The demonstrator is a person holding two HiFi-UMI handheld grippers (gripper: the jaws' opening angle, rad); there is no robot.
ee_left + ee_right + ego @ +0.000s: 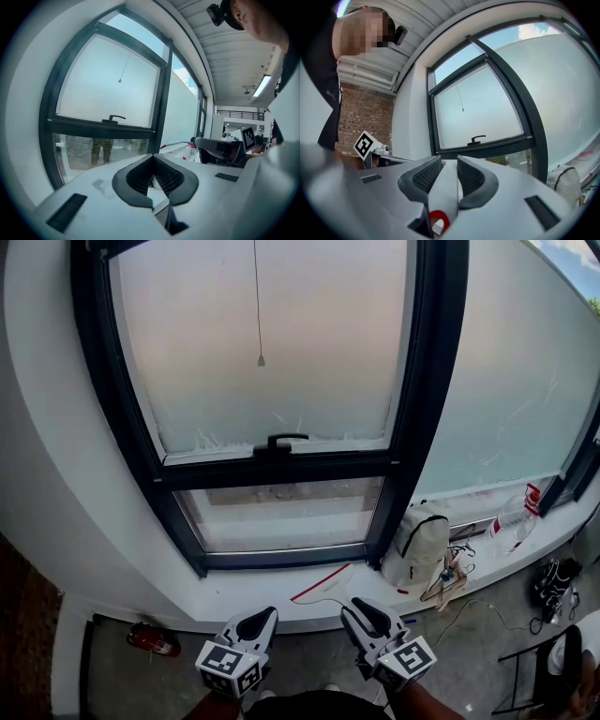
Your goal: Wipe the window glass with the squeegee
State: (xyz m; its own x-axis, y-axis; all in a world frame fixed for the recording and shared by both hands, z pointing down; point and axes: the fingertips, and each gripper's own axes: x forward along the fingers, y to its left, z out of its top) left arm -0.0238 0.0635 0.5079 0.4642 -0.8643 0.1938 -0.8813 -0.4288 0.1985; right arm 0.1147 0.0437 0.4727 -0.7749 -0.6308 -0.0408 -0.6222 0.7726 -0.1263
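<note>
**Both tools empty, low before the window**

My left tool (270, 614) (153, 157) is closed tip to tip on nothing. My right tool (350, 608) (449, 163) stands narrowly apart, also empty. Both hang below the sill (234, 589), touching nothing.

The frosted window glass (272, 343) is ahead and above, in a dark frame with a black handle (281, 440). A thin red strip (320, 583) lies on the sill, and a white backpack (417, 545) and a bottle (514, 518) sit further right. A brick wall (363, 117) stands to the left.

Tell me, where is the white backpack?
In the head view, the white backpack sits on the windowsill at right, against the foot of the window frame, with a plastic bottle farther right.
</note>
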